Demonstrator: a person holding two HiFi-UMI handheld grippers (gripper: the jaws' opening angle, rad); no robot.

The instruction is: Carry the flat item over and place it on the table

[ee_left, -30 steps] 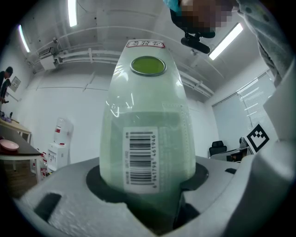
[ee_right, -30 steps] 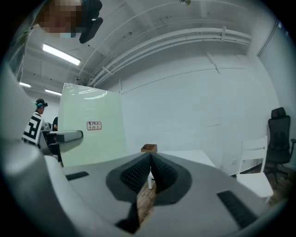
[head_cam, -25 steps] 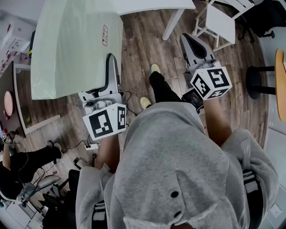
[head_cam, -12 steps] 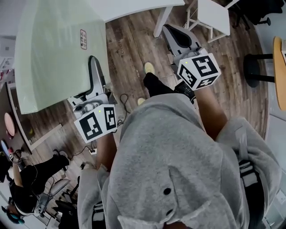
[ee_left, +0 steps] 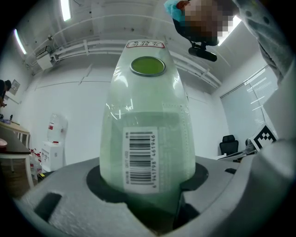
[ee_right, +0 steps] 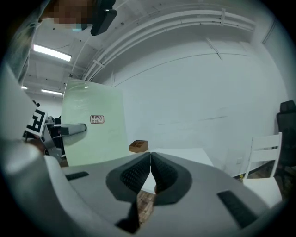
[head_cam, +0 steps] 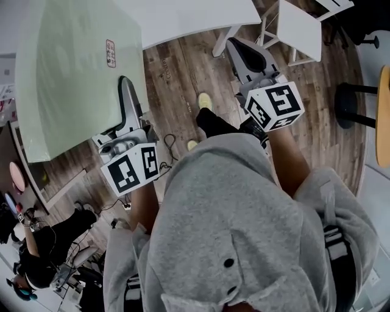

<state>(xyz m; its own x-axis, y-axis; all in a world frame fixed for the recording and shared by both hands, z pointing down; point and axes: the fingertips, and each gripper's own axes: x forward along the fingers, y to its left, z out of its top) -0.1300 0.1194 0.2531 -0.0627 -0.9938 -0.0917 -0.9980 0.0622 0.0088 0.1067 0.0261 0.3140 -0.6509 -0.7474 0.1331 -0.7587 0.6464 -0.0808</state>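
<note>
The flat item is a large pale green panel [head_cam: 73, 67] with a small red-print label; it hangs level over the wood floor at the upper left of the head view. My left gripper [head_cam: 127, 92] is shut on its right edge. In the left gripper view the panel [ee_left: 148, 134] rises edge-on from between the jaws and shows a barcode sticker. My right gripper [head_cam: 247, 58] hangs apart to the right, shut and with nothing in it; its pads meet [ee_right: 150, 163]. The white table [head_cam: 195, 18] lies ahead. From the right gripper view I see the panel [ee_right: 92, 134] and the table [ee_right: 180, 155].
A white chair [head_cam: 298, 27] stands right of the table, with a black stool [head_cam: 347, 103] and a round wooden tabletop edge [head_cam: 384, 116] farther right. A small wooden box [ee_right: 138, 146] sits on the table. A seated person [head_cam: 42, 244] and cables are at the lower left.
The person has walked toward the white table, which now fills more of the top of the head view. Both grippers moved along with the body, and the panel stays in the left gripper.
</note>
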